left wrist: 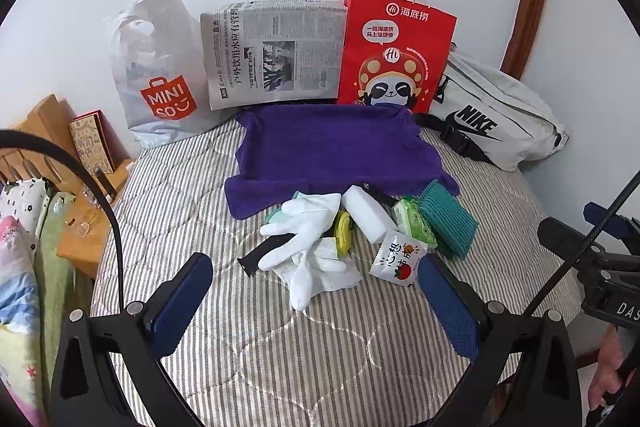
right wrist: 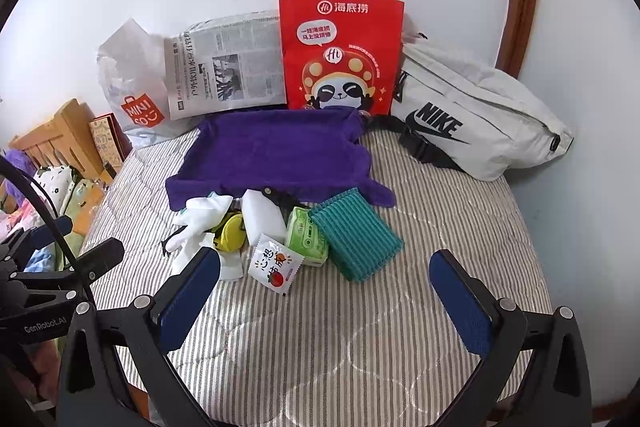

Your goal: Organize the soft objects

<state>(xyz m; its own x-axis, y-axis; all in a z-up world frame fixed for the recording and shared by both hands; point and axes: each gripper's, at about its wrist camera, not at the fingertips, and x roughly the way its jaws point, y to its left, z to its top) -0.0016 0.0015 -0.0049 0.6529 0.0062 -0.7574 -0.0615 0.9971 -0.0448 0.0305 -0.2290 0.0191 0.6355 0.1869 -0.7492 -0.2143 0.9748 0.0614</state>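
A purple towel-lined tray [left wrist: 332,143] [right wrist: 276,151] lies on the striped bed. In front of it sits a pile: white gloves [left wrist: 304,231] [right wrist: 200,219], a white sponge block [left wrist: 366,213] [right wrist: 262,217], a green ribbed cloth [left wrist: 448,217] [right wrist: 354,233], a green tissue pack [left wrist: 414,223] [right wrist: 306,237], a yellow round item [left wrist: 343,231] [right wrist: 232,235] and a white snack packet [left wrist: 396,259] [right wrist: 274,263]. My left gripper [left wrist: 316,291] stands open just before the gloves. My right gripper [right wrist: 324,287] is open, nothing between its fingers, near the packet and cloth.
Against the wall stand a Miniso plastic bag [left wrist: 160,75], a folded newspaper [left wrist: 272,55], a red paper bag [left wrist: 396,55] and a white Nike pouch [left wrist: 496,119]. A wooden bedside stand [left wrist: 80,187] is at the left. Bedding [left wrist: 20,267] lies beside it.
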